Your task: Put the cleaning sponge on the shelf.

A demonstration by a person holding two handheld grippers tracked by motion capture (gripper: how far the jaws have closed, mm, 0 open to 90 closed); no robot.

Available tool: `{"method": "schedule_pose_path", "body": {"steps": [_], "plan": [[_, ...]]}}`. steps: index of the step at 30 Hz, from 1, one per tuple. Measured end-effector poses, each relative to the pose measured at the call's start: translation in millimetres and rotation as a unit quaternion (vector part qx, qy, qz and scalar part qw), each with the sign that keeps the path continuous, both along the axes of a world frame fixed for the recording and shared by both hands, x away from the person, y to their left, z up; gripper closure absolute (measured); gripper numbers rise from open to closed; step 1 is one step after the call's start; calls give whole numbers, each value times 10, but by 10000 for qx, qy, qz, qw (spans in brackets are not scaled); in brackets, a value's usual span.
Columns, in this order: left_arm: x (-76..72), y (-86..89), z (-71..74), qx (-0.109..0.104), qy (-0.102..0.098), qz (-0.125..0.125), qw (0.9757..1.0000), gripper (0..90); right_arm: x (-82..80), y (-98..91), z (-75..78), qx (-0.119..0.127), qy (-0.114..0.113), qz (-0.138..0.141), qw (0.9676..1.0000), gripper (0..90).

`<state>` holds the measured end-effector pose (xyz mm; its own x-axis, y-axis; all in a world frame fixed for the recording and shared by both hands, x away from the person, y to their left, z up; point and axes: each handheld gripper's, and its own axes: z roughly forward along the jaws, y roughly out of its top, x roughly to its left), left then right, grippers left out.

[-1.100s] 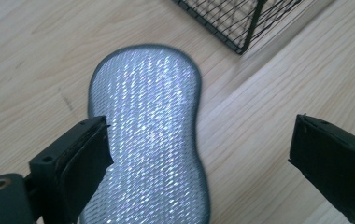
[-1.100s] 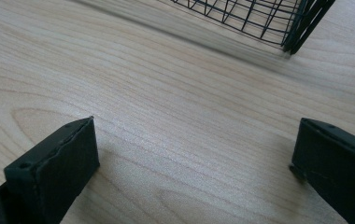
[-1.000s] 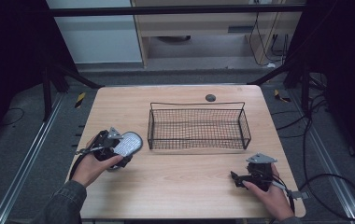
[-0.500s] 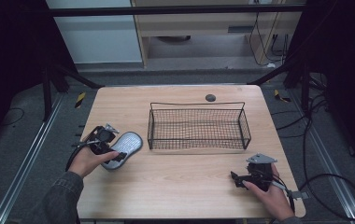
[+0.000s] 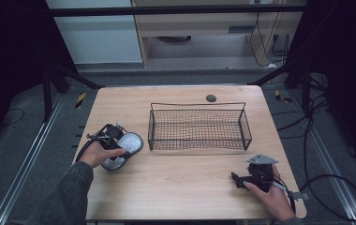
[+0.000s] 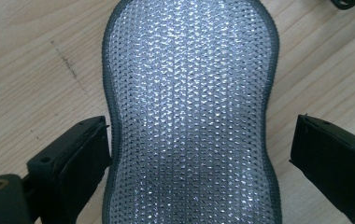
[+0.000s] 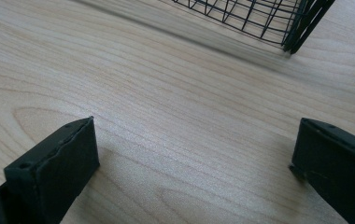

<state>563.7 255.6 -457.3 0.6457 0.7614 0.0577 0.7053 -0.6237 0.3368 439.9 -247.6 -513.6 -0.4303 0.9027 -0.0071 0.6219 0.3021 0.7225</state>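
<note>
Now, left hand-held gripper low over the counter, jaws spread wide either side of the silver mesh scrubber lying flat, one jaw brushing its edge, not clamped. Right hand-held gripper resting near the front edge, jaws wide apart, holding nothing, well short of the wire basket.
</note>
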Motion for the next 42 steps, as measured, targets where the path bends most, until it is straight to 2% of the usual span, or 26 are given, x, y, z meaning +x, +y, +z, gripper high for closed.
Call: {"method": "schedule_pose_path", "body": {"steps": [6, 8, 26, 31, 34, 39, 42], "plan": [[41, 33, -49, -15, 33, 109, 9999, 37, -3, 1, 0, -5, -1, -4, 10000, 6], [59, 48, -74, -28, 98, 84, 9999, 39, -3, 1, 0, -6, -1, -4, 10000, 6], [108, 48, -225, -106, 272, 72, 9995, 16, -11, 3, -2, 6, -2, 21, 10000, 6], [92, 56, -198, -83, 167, -17, 9998, 80, -14, 4, 0, 2, 3, 18, 10000, 6], [47, 52, -164, -36, -28, -64, 10000, 97, -14, 4, 0, 2, 3, 18, 10000, 6], [-45, 86, 31, -83, -379, -231, 9990, 114, -14, 5, 0, 1, 7, 17, 10000, 6], [-76, 90, 98, -67, -478, -318, 9983, 121, -14, 5, 0, -1, 7, 16, 10000, 6]]}}
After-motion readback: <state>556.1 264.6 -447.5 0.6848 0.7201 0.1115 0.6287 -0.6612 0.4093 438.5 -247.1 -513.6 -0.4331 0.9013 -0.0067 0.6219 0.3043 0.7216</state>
